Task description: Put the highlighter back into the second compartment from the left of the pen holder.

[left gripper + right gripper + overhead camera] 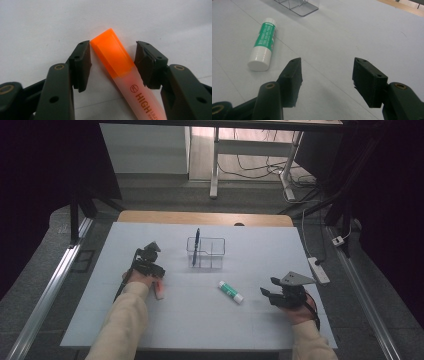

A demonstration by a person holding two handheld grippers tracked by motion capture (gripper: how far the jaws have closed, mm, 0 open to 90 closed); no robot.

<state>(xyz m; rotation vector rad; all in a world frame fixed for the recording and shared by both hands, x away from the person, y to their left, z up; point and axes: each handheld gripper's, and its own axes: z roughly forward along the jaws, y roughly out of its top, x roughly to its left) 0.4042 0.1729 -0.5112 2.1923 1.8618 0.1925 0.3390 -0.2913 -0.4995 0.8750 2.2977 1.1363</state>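
Observation:
An orange highlighter (117, 58) with a frosted barrel lies on the pale blue mat (200, 320), its cap pointing away in the left gripper view. My left gripper (113, 63) stands over it with one jaw on each side of the cap; the right pad is very near the barrel, the left pad stands a little off. In the high view the highlighter (159, 291) pokes out below my left gripper (155, 279). A green and white glue stick (231, 291) (263, 42) lies mid-mat. My right gripper (266, 293) (327, 75) rests open and empty to its right.
A clear plastic organiser (206, 252) (298, 6) stands at the mat's far middle with a blue pen (196, 240) upright in its left compartment. A power strip (319, 270) lies off the mat's right edge. The wooden table edge (205, 217) runs behind.

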